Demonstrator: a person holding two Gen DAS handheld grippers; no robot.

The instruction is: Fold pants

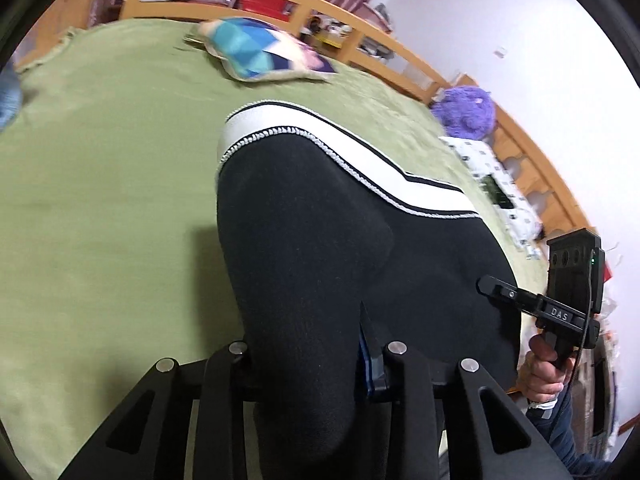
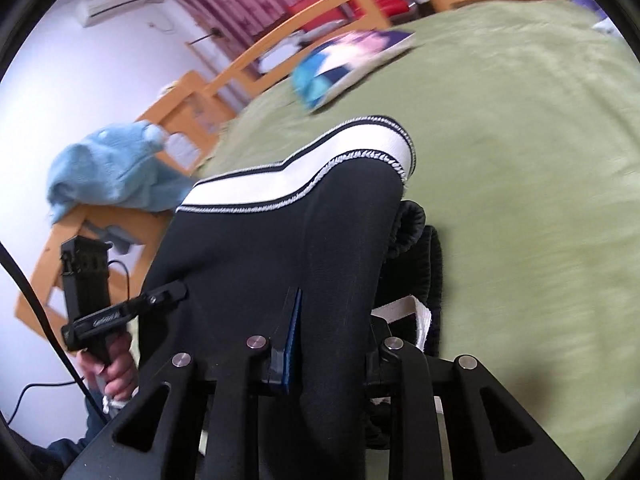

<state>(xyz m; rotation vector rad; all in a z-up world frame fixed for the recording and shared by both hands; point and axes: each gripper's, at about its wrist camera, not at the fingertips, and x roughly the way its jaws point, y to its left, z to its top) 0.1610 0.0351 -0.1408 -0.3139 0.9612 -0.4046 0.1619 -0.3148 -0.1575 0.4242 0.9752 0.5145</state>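
The only lettering that reads clearly is "DAS", in pale capitals on the black arm of the right gripper (image 1: 490,286) as it shows in the left wrist view, just behind its fingers. The matching mark on the left gripper (image 2: 176,292) in the right wrist view is too blurred to read.
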